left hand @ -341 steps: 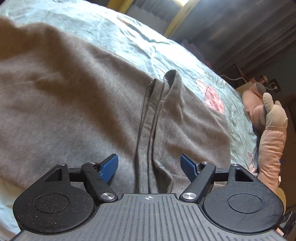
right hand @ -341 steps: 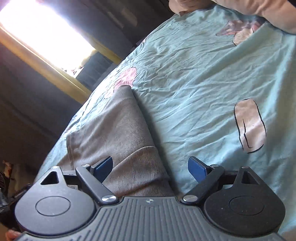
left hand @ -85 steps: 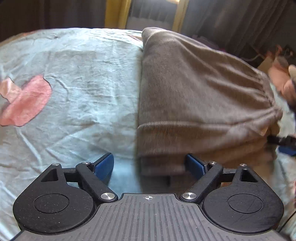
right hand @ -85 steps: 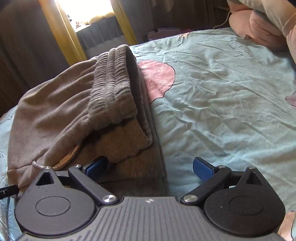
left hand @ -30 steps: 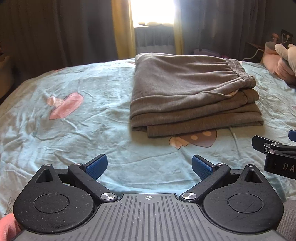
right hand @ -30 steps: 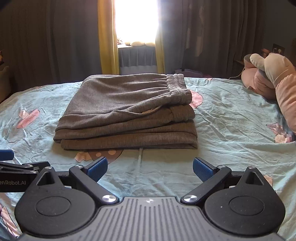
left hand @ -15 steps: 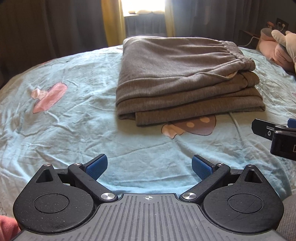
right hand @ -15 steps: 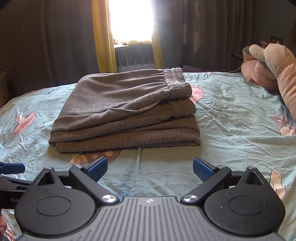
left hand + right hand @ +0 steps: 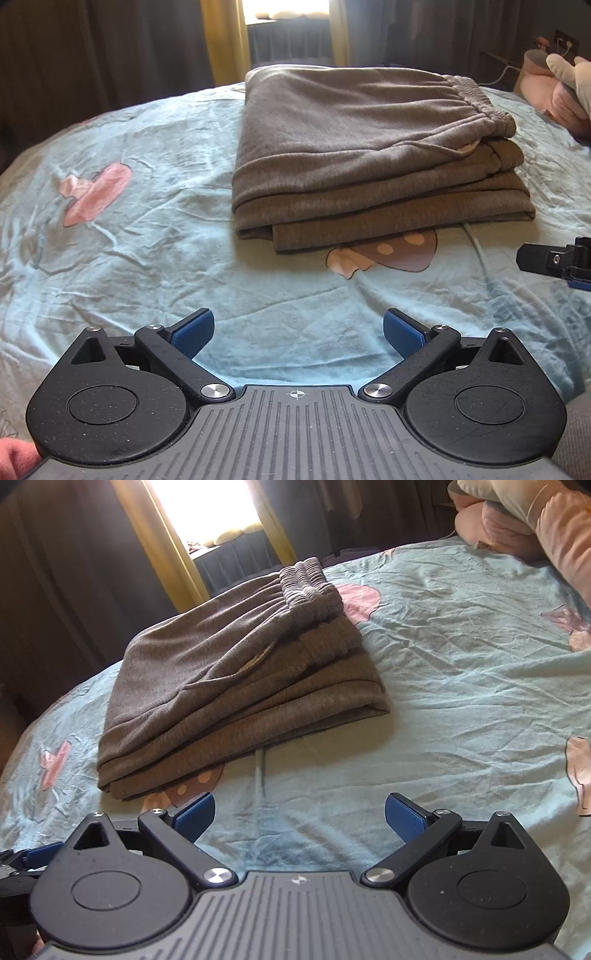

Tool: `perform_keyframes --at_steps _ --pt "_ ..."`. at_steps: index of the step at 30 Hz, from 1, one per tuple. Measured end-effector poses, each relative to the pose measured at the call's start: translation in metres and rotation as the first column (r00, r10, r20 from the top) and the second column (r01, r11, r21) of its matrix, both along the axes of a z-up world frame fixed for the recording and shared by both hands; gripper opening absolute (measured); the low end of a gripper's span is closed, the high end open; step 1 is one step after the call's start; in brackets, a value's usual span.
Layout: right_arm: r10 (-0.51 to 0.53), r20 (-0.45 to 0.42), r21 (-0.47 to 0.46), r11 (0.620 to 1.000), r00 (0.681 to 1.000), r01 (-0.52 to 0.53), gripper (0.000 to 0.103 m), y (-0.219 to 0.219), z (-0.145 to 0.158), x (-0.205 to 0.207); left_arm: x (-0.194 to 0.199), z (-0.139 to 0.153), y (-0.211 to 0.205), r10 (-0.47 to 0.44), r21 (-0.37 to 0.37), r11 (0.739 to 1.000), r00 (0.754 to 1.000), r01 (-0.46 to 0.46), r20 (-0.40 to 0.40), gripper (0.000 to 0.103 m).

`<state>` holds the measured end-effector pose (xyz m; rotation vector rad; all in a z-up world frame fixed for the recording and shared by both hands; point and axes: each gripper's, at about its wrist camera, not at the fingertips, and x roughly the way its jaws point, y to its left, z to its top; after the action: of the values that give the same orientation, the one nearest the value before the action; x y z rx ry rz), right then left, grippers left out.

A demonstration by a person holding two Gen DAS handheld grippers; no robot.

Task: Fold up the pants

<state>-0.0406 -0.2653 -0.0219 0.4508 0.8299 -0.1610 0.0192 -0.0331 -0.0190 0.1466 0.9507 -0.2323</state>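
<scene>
Your left gripper (image 9: 298,332) sits nearest you with its blue-padded jaws spread wide and nothing between them, hovering over the light blue bedsheet (image 9: 147,258). Your right gripper (image 9: 300,812) is the same: jaws wide apart, empty, above bare sheet. In the left wrist view, part of the right gripper shows at about 3 o'clock, clear of the cloth. Beyond both grippers, toward 12 o'clock in the left view and 11 o'clock in the right, the grey pants (image 9: 369,155) lie folded into a compact stack of layers on the bed, touched by neither gripper. The ribbed elastic waistband (image 9: 310,587) lies on top at the stack's right end. A brown printed patch (image 9: 399,251) on the sheet peeks out from under the stack's near edge. Farther off, a pink plush toy (image 9: 535,520) rests at 1 o'clock, and yellow curtains (image 9: 225,40) frame a bright window at 12.
</scene>
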Motion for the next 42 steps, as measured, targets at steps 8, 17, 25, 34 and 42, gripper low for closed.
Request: perform_keyframes --at_steps 8,17,25,34,42 --pt "-0.086 0.025 0.375 0.924 0.996 0.070 0.099 -0.062 -0.036 0.053 0.060 -0.019 0.016 0.077 -0.012 0.997 0.997 -0.077 -0.004 0.102" --pt "-0.289 0.061 0.711 0.684 0.955 0.162 0.053 -0.100 -0.081 0.081 0.098 -0.029 0.013 0.102 -0.087 0.991 0.995 -0.101 0.005 0.102" --pt "-0.298 0.063 0.627 0.754 0.953 0.194 0.041 -0.087 -0.055 0.121 0.122 -0.022 0.005 0.128 -0.126 0.984 0.992 -0.127 -0.004 0.088" --pt "-0.216 0.070 0.377 0.910 0.974 0.175 0.022 -0.090 -0.039 0.081 0.086 -0.005 0.022 0.076 0.003 0.997 0.993 -0.076 0.088 0.090" --pt "-0.306 0.183 0.318 0.918 0.934 0.238 0.062 -0.088 0.022 0.056 0.080 0.037 0.031 0.119 -0.006 0.993 0.965 -0.121 0.235 0.095"
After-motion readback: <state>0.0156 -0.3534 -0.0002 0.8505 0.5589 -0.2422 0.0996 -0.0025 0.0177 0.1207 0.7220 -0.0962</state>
